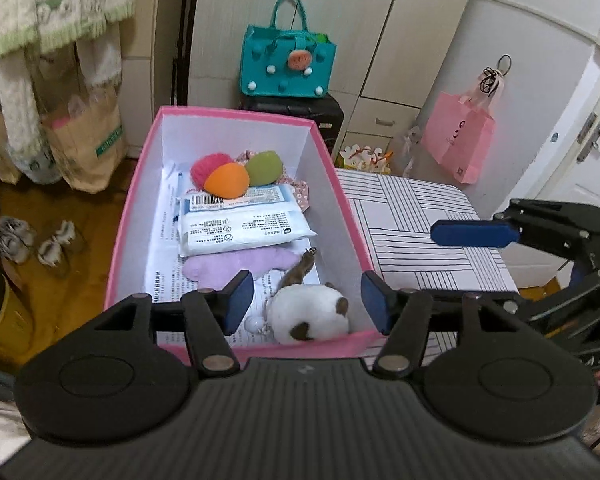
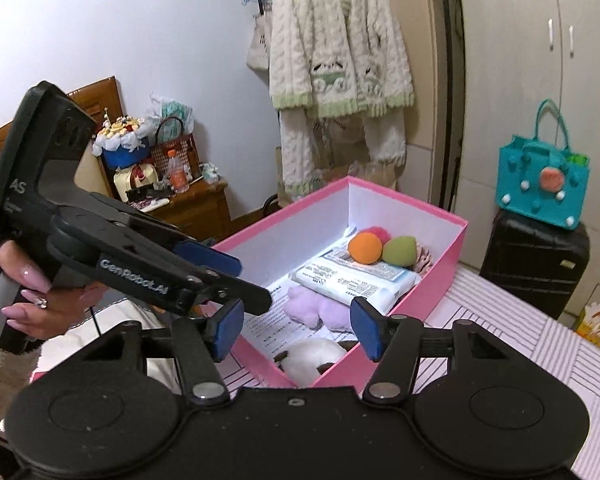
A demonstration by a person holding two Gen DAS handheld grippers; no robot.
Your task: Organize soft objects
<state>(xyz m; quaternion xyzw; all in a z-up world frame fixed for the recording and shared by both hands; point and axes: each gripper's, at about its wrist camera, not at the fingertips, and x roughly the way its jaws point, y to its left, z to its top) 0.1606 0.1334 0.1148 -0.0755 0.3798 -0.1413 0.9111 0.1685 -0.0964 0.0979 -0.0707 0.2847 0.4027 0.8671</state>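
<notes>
- Box (image 1: 236, 216) pink, lidless, sits on the striped tabletop (image 1: 412, 220) along its left edge, far end toward the wardrobe.
- Soft things all inside it: red pompom (image 1: 208, 164), orange sponge (image 1: 226, 180) and green sponge (image 1: 264, 166) bunched at the far end; two wipe packs (image 1: 240, 224) mid-box; lilac plush (image 1: 236, 266) nearer; white plush toy (image 1: 308, 318) with brown patches tucked in the near right corner, against the near wall.
- Left gripper (image 1: 307, 302) hangs above the near end, right over the white plush; jaws parted, nothing between them, pads clear of the toy.
- Right gripper (image 2: 296, 330) also over the near end, beside the other tool, jaws likewise apart and empty.
- Person's hand (image 2: 40, 300) wraps the left tool's handle, seen in the right wrist view.
- Judgement: packing looks about done; tabletop right of the box shows no loose soft item, though the views miss part of it.
- To finish well: lift both tools straight clear, no dragging pads across the plush, or it pops back over the near wall.
- Keep the jaws away from the pink rim; cardboard box is light, a snag would slide it toward the table's left edge.
- If the toy sits proud of the rim, press it down lightly with one pad, don't pinch.
</notes>
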